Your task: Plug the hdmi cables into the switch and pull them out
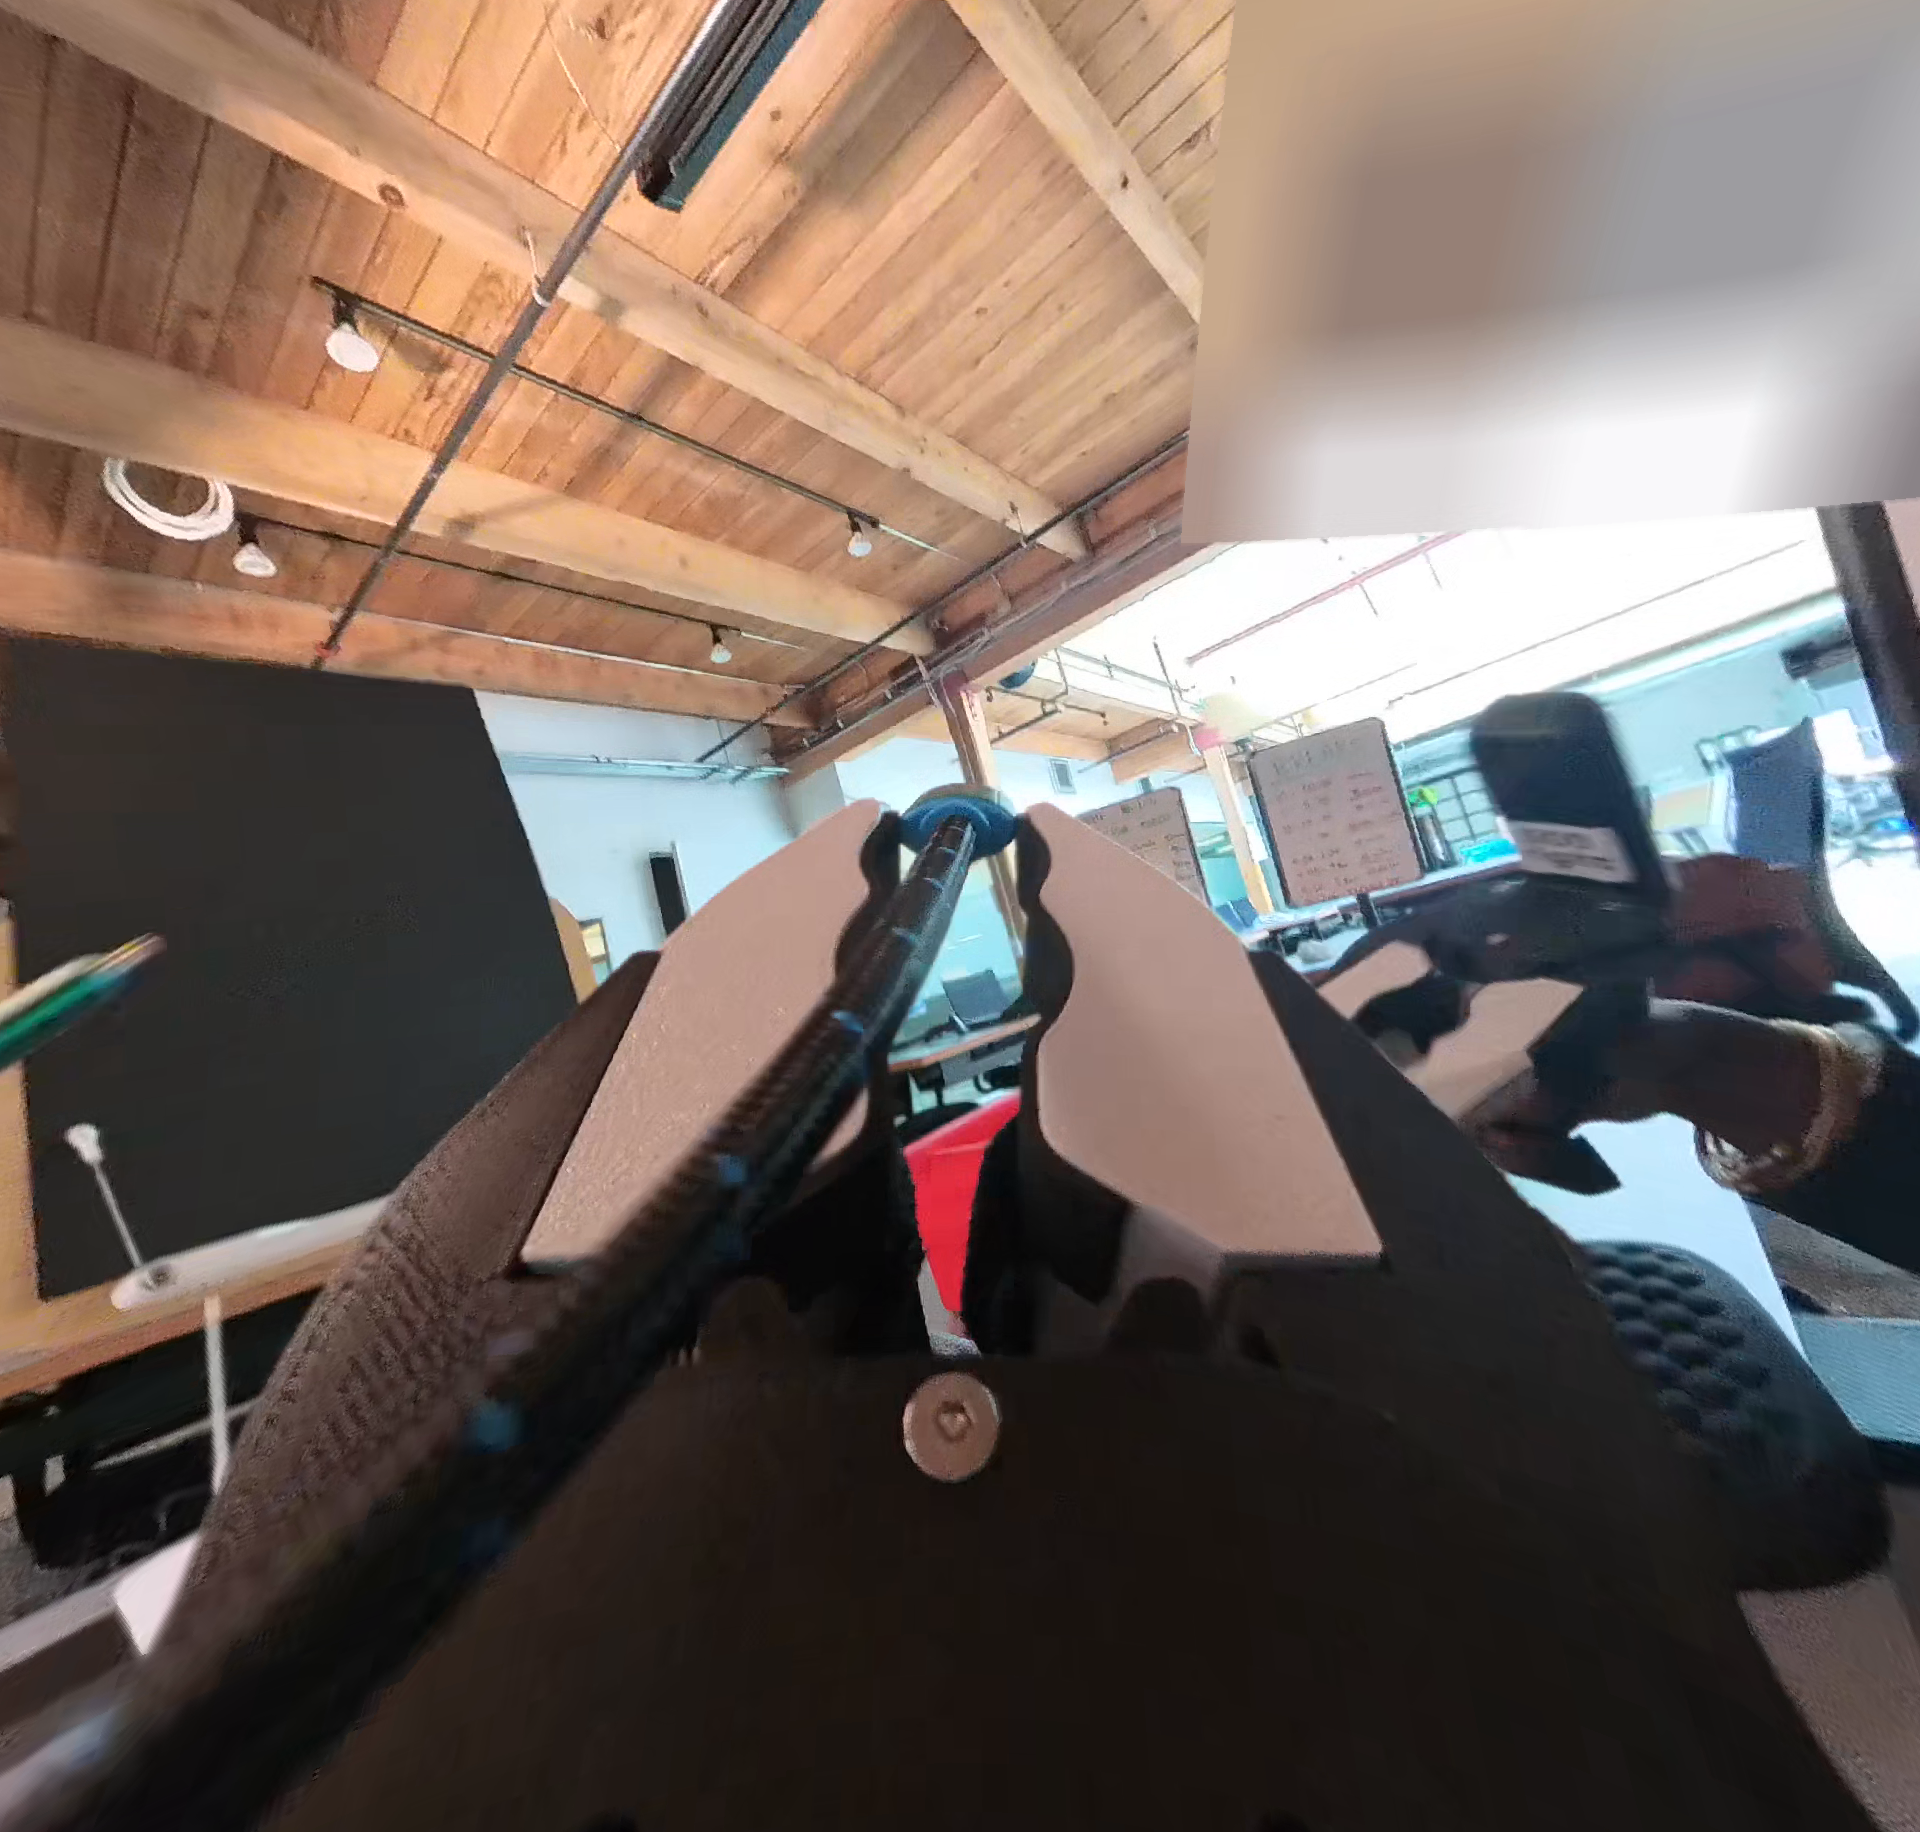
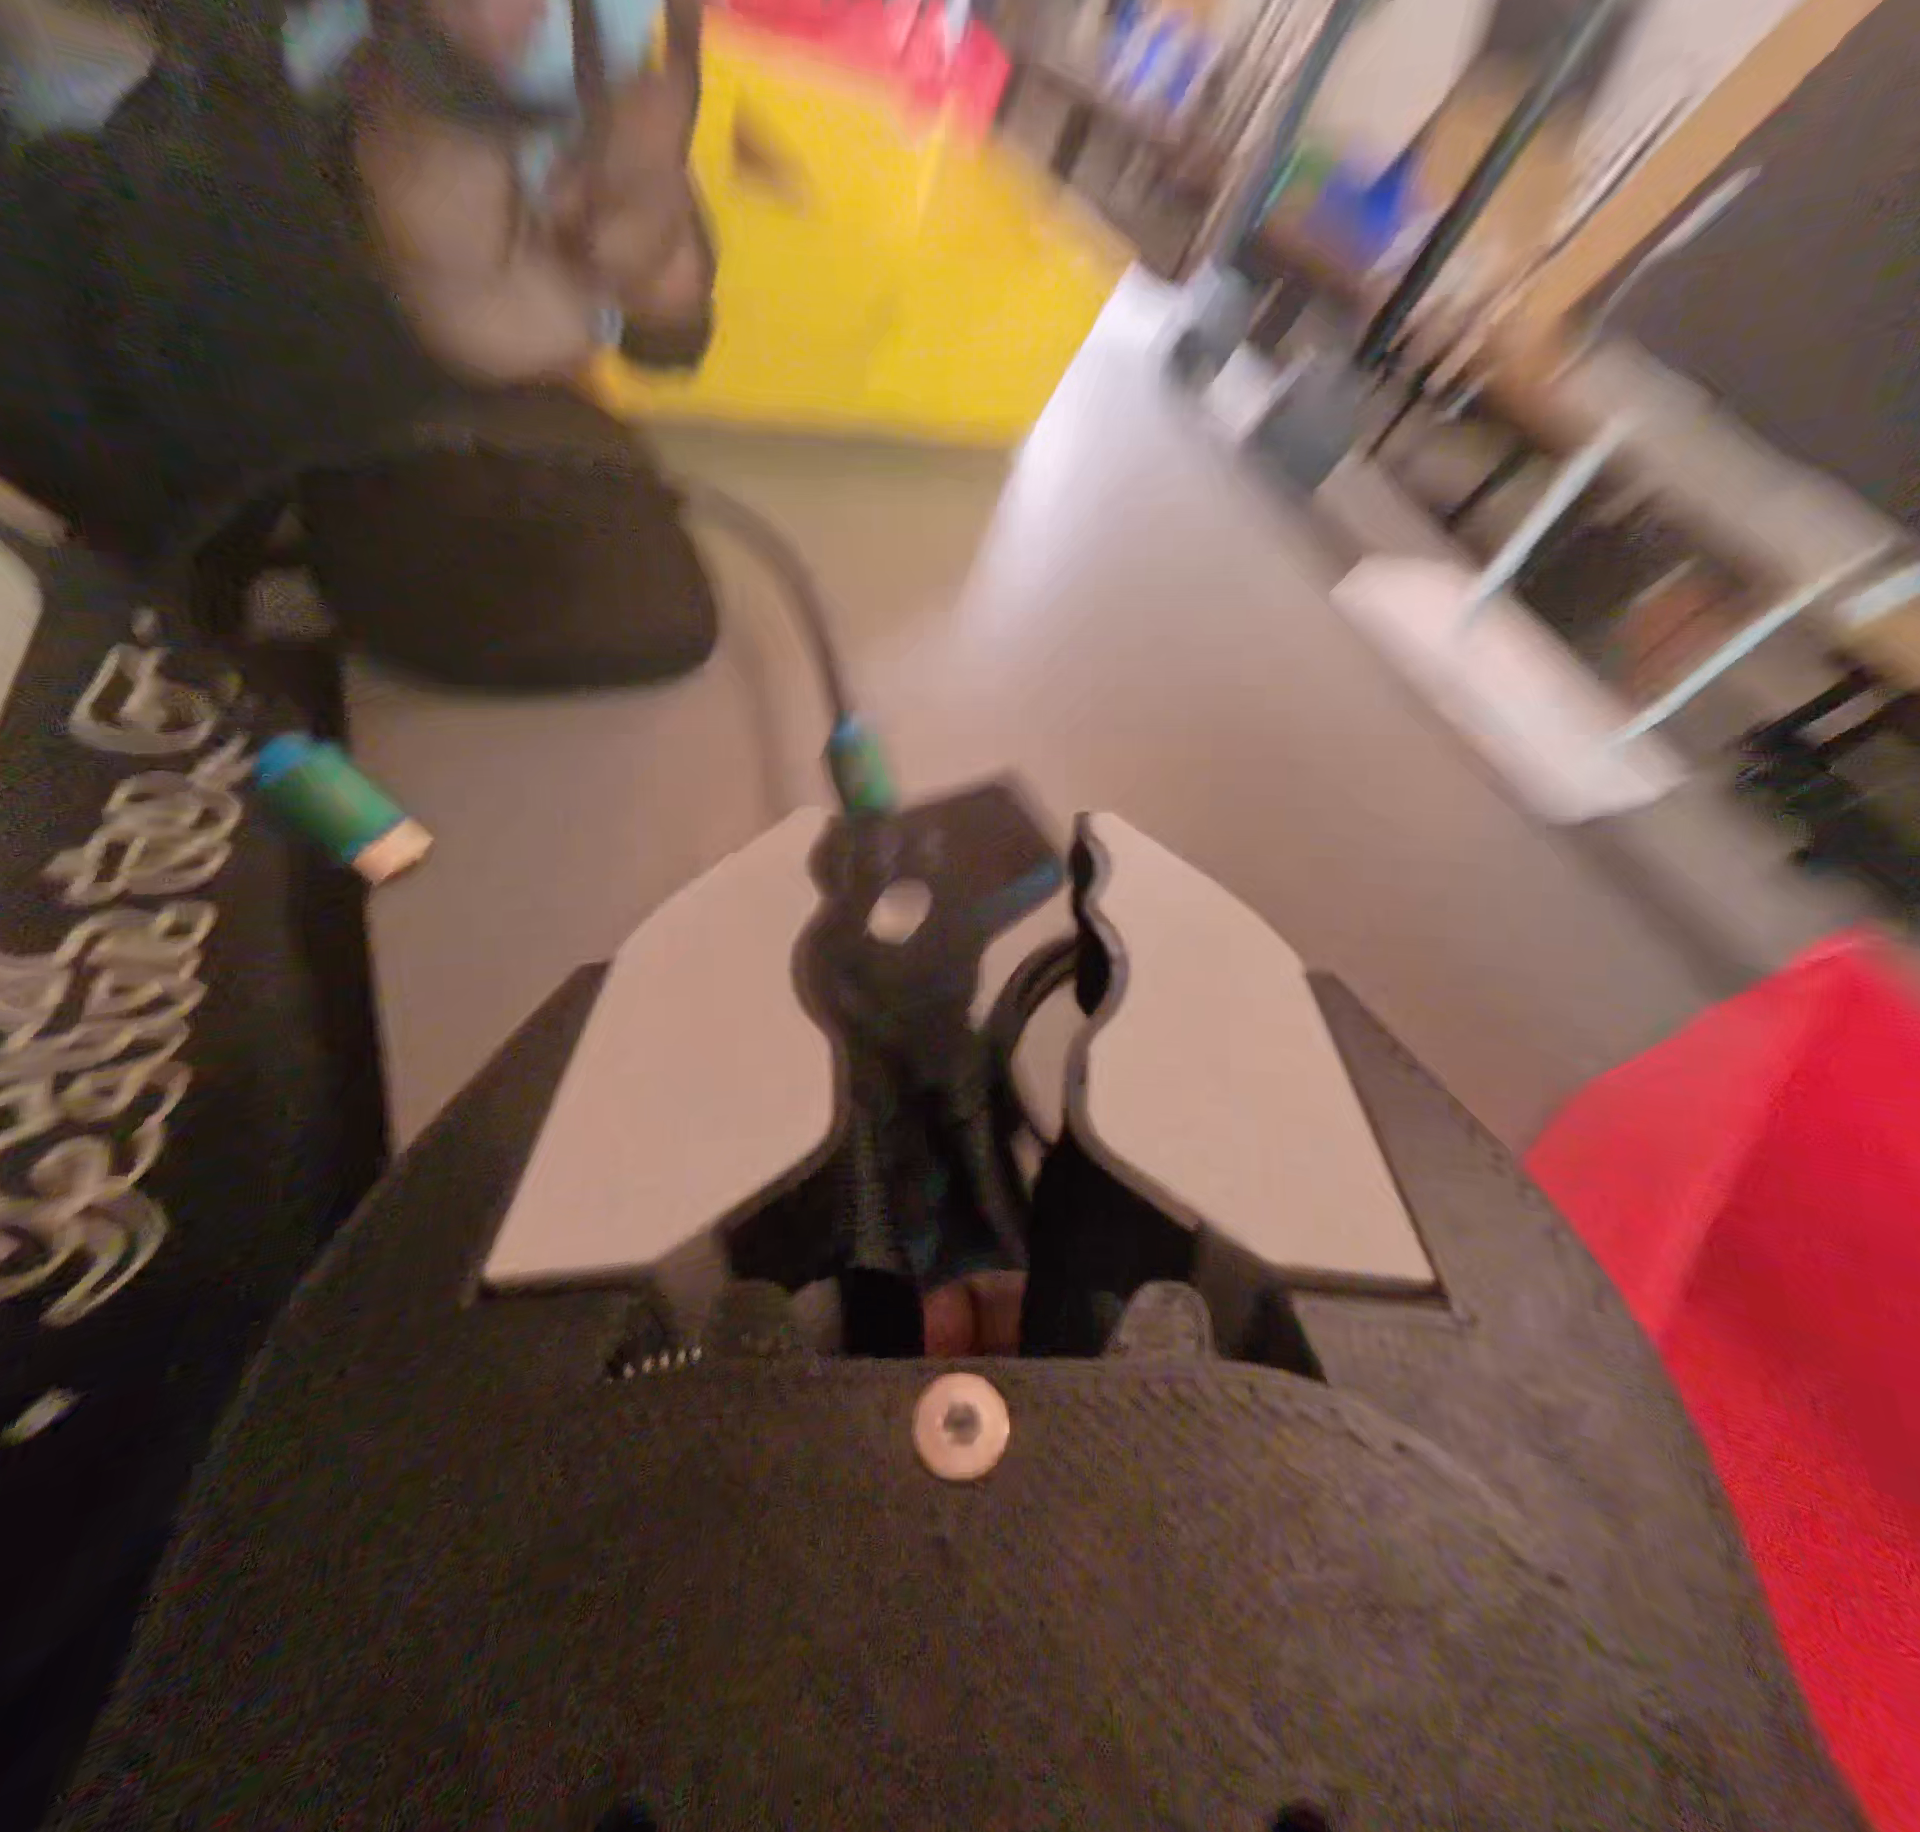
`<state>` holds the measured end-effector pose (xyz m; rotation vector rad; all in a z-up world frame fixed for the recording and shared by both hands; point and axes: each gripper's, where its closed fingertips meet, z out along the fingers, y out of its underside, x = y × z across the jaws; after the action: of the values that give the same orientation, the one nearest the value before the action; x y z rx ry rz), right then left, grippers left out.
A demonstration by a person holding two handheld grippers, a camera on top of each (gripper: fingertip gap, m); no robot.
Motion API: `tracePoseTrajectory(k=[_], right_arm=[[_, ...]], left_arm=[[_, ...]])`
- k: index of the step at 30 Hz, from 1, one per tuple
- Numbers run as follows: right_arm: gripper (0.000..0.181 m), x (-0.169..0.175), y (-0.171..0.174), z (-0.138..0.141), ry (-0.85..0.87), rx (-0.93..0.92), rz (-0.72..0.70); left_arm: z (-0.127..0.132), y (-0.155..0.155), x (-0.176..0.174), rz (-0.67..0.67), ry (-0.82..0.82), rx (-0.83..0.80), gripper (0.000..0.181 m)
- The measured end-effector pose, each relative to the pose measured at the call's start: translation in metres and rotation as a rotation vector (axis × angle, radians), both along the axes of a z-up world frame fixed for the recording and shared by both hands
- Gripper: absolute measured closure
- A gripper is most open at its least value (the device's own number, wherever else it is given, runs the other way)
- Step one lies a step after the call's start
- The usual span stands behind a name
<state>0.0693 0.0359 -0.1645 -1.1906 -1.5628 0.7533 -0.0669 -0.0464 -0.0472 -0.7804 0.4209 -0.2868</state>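
Wooden ceiling (image 1: 727,328) overhead. My left gripper (image 1: 954,826) is clamped on a braided HDMI cable (image 1: 894,972), its long axis along the fingers, blue collar pointing up toward that ceiling. My right gripper (image 2: 940,847) grips a black switch (image 2: 935,899); a loose green plug (image 2: 338,806) lies left of it.

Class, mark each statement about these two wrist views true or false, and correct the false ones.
1. The left gripper holds a braided cable. True.
2. The left wrist view looks down at the floor. False: it tilts up at a wooden ceiling.
3. The right wrist view is sharp. False: it is motion-blurred.
4. A black switch sits between the right gripper's fingers. True.
5. The bin in the right view is green. False: it is yellow.
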Motion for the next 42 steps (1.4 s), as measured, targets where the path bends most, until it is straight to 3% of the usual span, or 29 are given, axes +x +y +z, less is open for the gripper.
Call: tracePoseTrajectory(k=[2, 5, 9, 12, 18, 23, 30, 38, 40, 42], right_arm=[[0.123, -0.004, 0.010, -0.039, -0.180, -0.053, -0.033], [0.120, -0.008, 0.020, -0.078, -0.344, -0.009, -0.081], [0.126, -0.015, 0.023, -0.085, -0.366, 0.031, -0.109], [0.142, -0.020, 0.022, -0.093, -0.398, 0.061, -0.116], [0.145, -0.021, 0.019, -0.089, -0.372, 0.067, -0.087], [0.147, -0.015, 0.008, -0.065, -0.220, -0.039, 0.029], [0.147, -0.007, 0.000, -0.045, -0.091, -0.102, 0.130], [0.146, -0.007, 0.009, -0.077, -0.280, -0.025, 0.055], [0.134, -0.012, 0.004, -0.062, -0.183, -0.072, 0.069], [0.135, -0.017, -0.017, -0.015, 0.073, -0.279, 0.178]], left_arm=[[-0.012, 0.008, 0.011, -0.033, 0.058, -0.077, 0.160], [-0.029, 0.012, 0.024, -0.077, 0.147, -0.154, 0.161], [-0.040, 0.009, 0.034, -0.139, 0.178, -0.191, 0.159], [-0.047, 0.009, 0.040, -0.180, 0.204, -0.225, 0.161], [-0.064, 0.006, 0.058, -0.241, 0.323, -0.269, 0.161], [-0.088, 0.000, 0.077, -0.383, 0.430, -0.373, 0.161], [-0.104, 0.000, 0.086, -0.387, 0.518, -0.395, 0.161], [-0.100, -0.003, 0.086, -0.369, 0.526, -0.332, 0.161], [-0.095, -0.005, 0.085, -0.359, 0.512, -0.295, 0.161], [-0.087, -0.007, 0.083, -0.336, 0.493, -0.239, 0.161]])
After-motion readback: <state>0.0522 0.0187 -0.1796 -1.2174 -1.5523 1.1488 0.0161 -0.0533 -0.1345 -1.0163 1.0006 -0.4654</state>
